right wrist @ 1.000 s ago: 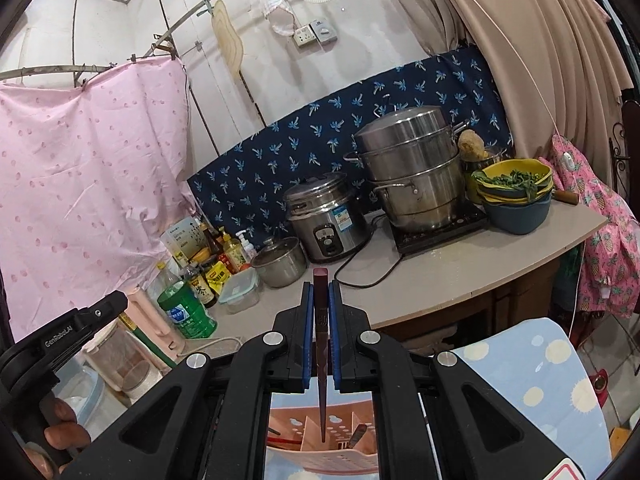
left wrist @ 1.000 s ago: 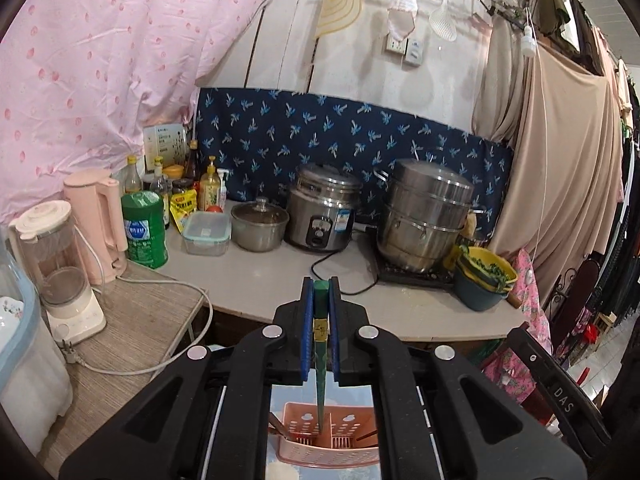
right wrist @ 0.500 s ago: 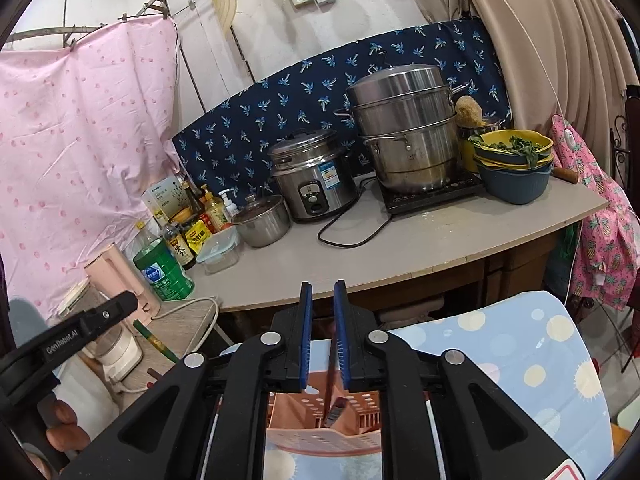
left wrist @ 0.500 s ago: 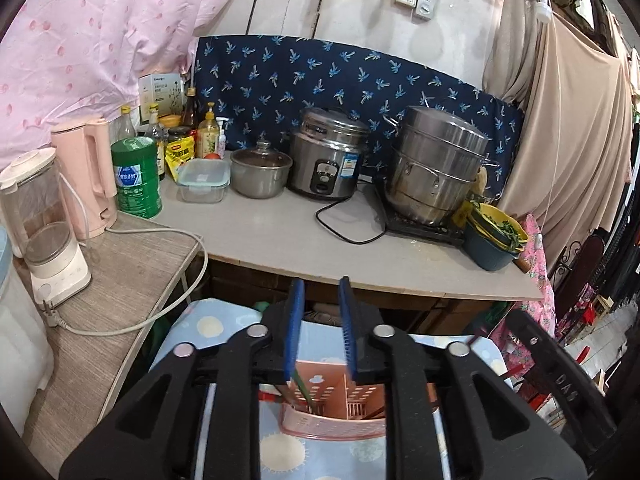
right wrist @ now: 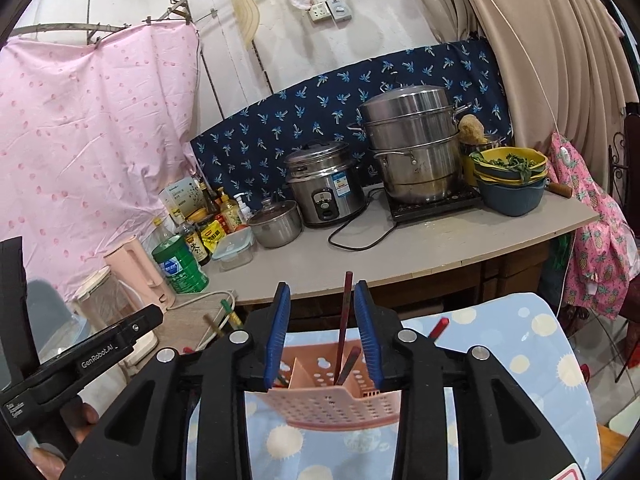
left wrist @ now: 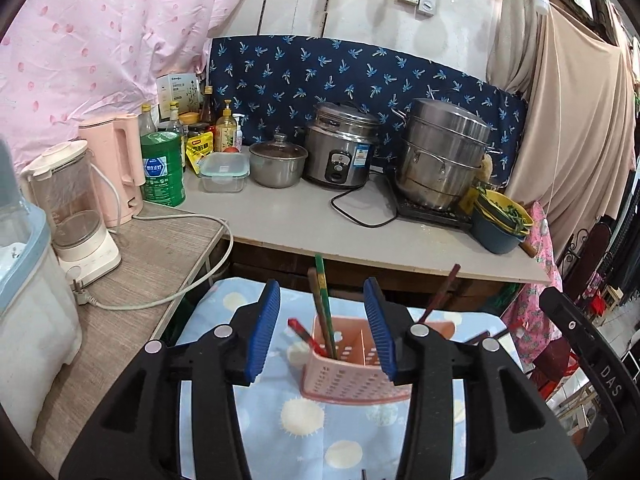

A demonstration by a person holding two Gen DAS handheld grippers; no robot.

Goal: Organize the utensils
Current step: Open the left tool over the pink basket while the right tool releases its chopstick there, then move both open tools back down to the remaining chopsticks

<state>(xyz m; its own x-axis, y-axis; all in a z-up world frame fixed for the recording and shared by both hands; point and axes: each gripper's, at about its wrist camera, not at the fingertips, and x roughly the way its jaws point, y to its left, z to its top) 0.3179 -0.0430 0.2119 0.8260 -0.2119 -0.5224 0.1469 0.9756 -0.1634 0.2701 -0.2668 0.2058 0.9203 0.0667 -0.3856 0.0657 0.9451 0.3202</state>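
A pink perforated utensil holder (left wrist: 352,364) stands on a blue dotted cloth (left wrist: 304,432). Green and brown chopsticks (left wrist: 323,304) stand in its left compartment, with a red one (left wrist: 302,334) leaning beside them. A dark red chopstick (left wrist: 442,292) leans at its right side. My left gripper (left wrist: 325,330) is open and empty just in front of the holder. In the right wrist view the holder (right wrist: 328,392) has a dark red chopstick (right wrist: 344,312) upright in it. My right gripper (right wrist: 322,332) is open around that chopstick without touching it.
A counter (left wrist: 320,224) behind holds a rice cooker (left wrist: 340,148), steamer pot (left wrist: 440,156), small pot (left wrist: 278,162), stacked bowls (left wrist: 500,220) and a cable. A side table (left wrist: 132,264) at left holds a blender (left wrist: 76,216), pink kettle (left wrist: 116,164) and green canister (left wrist: 162,168).
Both grippers let go of their chopsticks, opened wide and drew back. The chopsticks now stand in the holder.
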